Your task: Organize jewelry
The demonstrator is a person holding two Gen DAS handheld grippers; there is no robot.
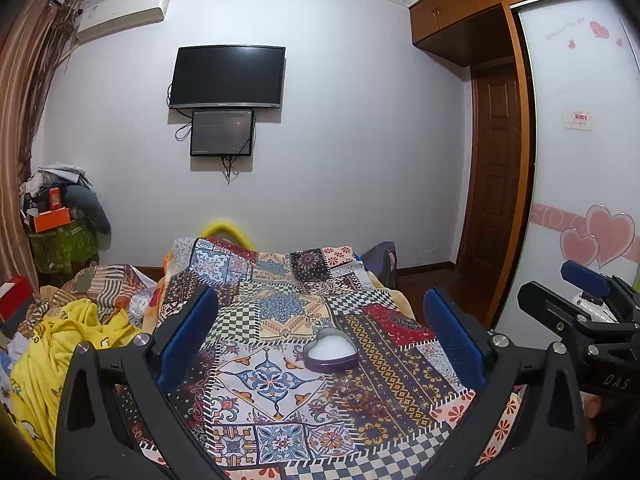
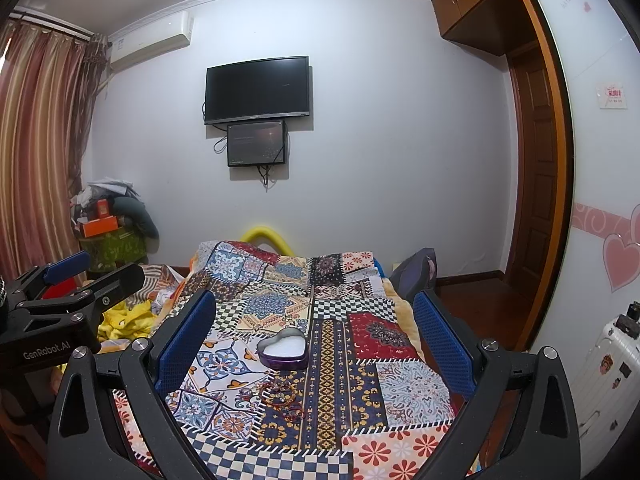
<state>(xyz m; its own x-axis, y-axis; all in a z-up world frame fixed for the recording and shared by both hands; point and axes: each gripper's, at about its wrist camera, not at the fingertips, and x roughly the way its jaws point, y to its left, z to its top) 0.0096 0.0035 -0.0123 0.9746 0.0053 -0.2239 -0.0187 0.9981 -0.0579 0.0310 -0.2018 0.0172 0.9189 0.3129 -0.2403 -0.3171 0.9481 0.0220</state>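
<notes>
A purple heart-shaped jewelry box (image 1: 331,351) with a white lining stands open on the patterned patchwork cloth (image 1: 272,384); it also shows in the right wrist view (image 2: 283,350). Several small bracelets and beaded pieces (image 2: 282,394) lie on the cloth just in front of the box; they also show in the left wrist view (image 1: 356,394). My left gripper (image 1: 320,344) is open and empty, held above the cloth with the box between its blue pads. My right gripper (image 2: 316,344) is open and empty, the box and jewelry left of its middle.
The cloth (image 2: 352,360) covers a narrow surface ending near the far wall. Yellow clothing (image 1: 60,344) and bedding lie at the left. A wardrobe with pink hearts (image 1: 592,160) and a white suitcase (image 2: 604,364) stand at the right. A TV (image 1: 228,76) hangs on the wall.
</notes>
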